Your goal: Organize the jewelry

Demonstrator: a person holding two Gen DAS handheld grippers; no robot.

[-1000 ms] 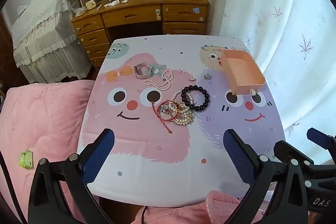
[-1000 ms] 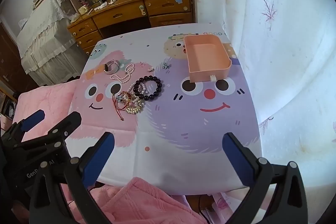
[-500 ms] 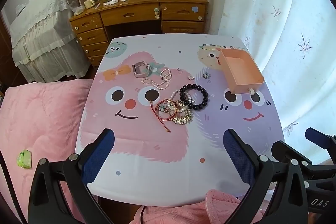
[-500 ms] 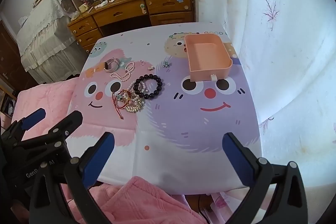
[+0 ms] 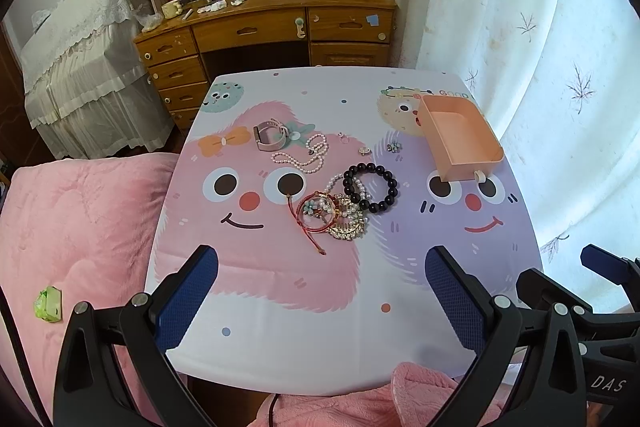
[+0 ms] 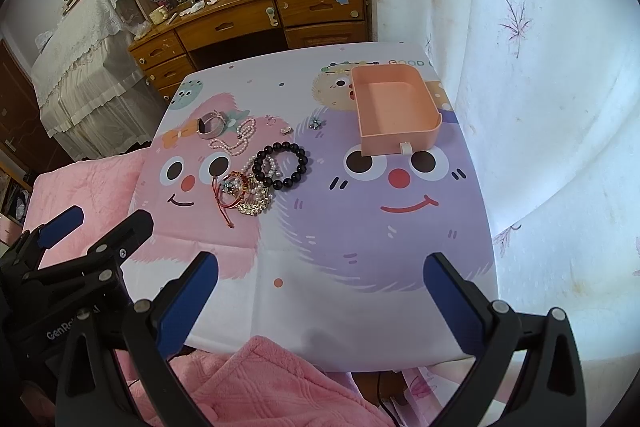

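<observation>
Jewelry lies mid-table on a cartoon cloth: a black bead bracelet (image 5: 371,187) (image 6: 281,165), a tangle of red cord and gold bracelets (image 5: 333,215) (image 6: 242,193), a pearl necklace (image 5: 308,155) (image 6: 236,137), a pink watch (image 5: 270,135) (image 6: 210,125) and small earrings (image 5: 394,147). An empty pink tray (image 5: 460,137) (image 6: 394,111) stands at the right. My left gripper (image 5: 320,301) and right gripper (image 6: 320,301) are both open and empty, above the table's near edge.
The table (image 5: 320,339) is small, with a pink quilt (image 5: 76,239) on its left and a pink blanket (image 6: 256,383) at its front edge. A wooden desk (image 5: 272,27) stands behind, a white curtain (image 5: 540,75) on the right.
Both cameras have drifted slightly back and up from the table. The jewelry and tray have not moved, and both grippers stay open.
</observation>
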